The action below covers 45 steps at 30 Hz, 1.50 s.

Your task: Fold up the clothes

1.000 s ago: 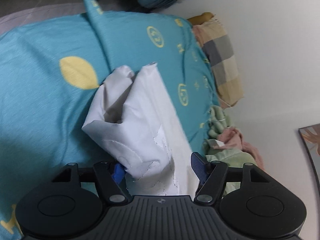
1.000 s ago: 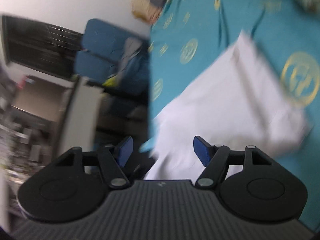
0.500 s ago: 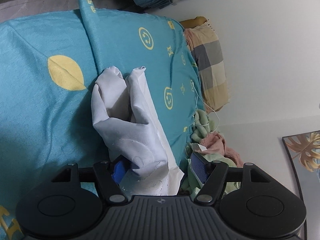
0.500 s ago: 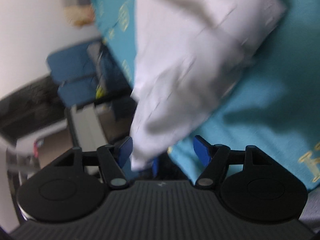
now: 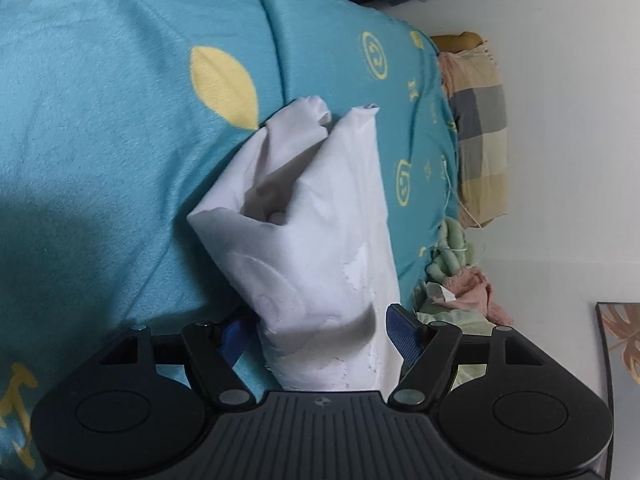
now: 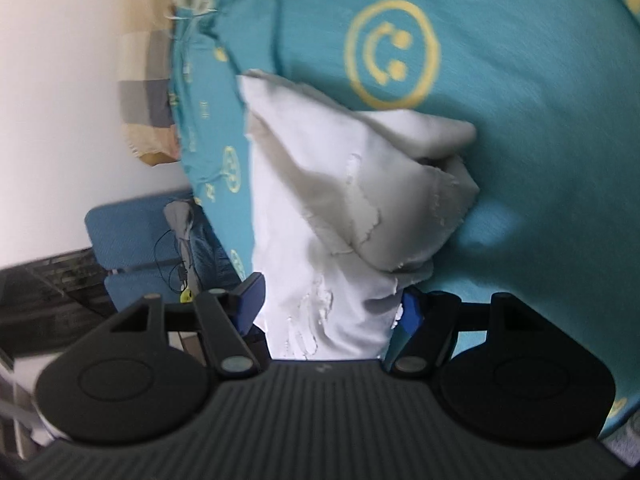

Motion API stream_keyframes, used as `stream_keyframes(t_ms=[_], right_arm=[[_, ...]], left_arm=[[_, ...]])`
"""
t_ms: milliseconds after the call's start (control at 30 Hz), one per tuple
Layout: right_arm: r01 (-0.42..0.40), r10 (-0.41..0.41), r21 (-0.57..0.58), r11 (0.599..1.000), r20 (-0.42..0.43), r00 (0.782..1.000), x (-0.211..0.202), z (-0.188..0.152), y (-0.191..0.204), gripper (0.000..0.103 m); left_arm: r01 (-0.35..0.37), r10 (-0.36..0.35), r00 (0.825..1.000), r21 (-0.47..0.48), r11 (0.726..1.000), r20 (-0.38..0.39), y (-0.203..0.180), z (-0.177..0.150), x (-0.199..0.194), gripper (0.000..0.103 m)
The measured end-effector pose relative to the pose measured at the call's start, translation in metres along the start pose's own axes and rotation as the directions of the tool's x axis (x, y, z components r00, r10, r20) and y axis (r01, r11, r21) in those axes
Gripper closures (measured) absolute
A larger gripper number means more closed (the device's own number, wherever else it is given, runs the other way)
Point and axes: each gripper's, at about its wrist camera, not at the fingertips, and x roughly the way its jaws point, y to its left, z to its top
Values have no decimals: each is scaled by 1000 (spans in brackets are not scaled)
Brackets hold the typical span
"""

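Note:
A white garment (image 5: pixel 316 216) with a raised pattern lies bunched on the teal bed cover (image 5: pixel 100 120). In the left wrist view it passes between the wide-apart blue-padded fingers of my left gripper (image 5: pixel 320 332), which is open. In the right wrist view the same white garment (image 6: pixel 332 200) is folded over itself and runs between the fingers of my right gripper (image 6: pixel 332 304), also spread wide and open. Its near end is hidden under each gripper body.
A pile of green and pink clothes (image 5: pixel 456 280) lies by the checked pillow (image 5: pixel 480 128) at the wall. A framed picture (image 5: pixel 620 348) is at the right edge. Blue chairs (image 6: pixel 132 240) stand past the bed's edge.
The right gripper swung fast across the bed, and the white garment now lies between its fingers. The left gripper shifted slightly over the garment. Both stayed open.

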Motion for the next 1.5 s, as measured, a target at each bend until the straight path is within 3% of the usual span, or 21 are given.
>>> stream_keyframes(t_ms=[100,200,300,333,600,733,867,967,1133,1200,1300,1400,1433,1500], right_arm=[[14,-14,-34,999,10,1000,4,2,3,33],[44,-43,-83,996,11,999,7,4,10,42],[77,-75,-134,988,15,997,9,4,17,66],[88,-86,-151,985,17,996,10,4,19,70],[22,-24,-183,983,-5,1000,-1,7,28,81],[-64,61,-201,978,-20,998,-23,12,53,82],[-156,160,-212,965,4,987,-51,37,98,82],[-201,217,-247,948,38,975,-80,73,143,82],[-259,314,-316,913,139,939,-153,161,218,82],[-265,355,-369,891,200,913,-188,199,247,82],[-261,419,-447,855,301,856,-241,249,276,83],[-225,454,-509,831,385,803,-273,286,275,83],[-201,440,-508,838,409,799,-275,295,268,83],[-149,403,-498,854,452,796,-278,312,249,83]], left_arm=[[5,-5,1000,7,1000,12,3,5,1,34],[13,-13,1000,8,1000,7,6,10,5,42],[8,-8,1000,13,1000,6,8,14,4,53],[9,-9,1000,17,1000,8,8,15,4,55],[15,-17,1000,92,996,23,-17,13,-12,73],[38,-47,998,183,982,44,-69,6,-29,78],[82,-91,996,256,963,24,-157,-11,-23,79],[131,-136,991,308,942,-3,-231,-32,-4,79],[273,-243,962,379,884,-126,-359,-89,59,79],[339,-281,939,390,856,-198,-405,-117,90,79],[448,-354,891,422,788,-284,-457,-163,135,79],[488,-367,869,459,743,-331,-467,-205,173,79],[492,-361,867,470,733,-344,-467,-217,187,78],[461,-306,878,479,747,-367,-451,-233,216,79]])
